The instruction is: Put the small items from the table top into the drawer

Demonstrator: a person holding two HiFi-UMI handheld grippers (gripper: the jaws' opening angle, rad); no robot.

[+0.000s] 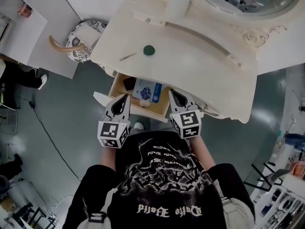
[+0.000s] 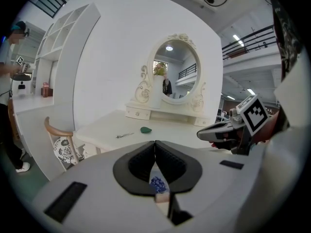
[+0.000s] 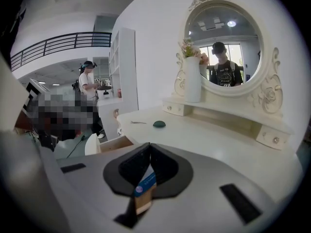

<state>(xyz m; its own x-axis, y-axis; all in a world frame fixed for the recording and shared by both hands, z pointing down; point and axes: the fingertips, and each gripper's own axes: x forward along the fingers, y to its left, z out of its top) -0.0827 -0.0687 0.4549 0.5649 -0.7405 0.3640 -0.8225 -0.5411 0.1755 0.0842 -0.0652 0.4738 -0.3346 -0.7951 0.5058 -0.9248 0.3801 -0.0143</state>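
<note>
The left gripper [image 1: 126,98] and right gripper [image 1: 173,94] hover closed and empty above the open drawer [image 1: 143,110]. Beyond it, a green lump [image 1: 149,50] lies on the table [image 1: 200,66].

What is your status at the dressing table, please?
Left claw shut, right claw shut, both empty at open drawer. Green item and metal pin lie on table top. Nothing blocking.
</note>
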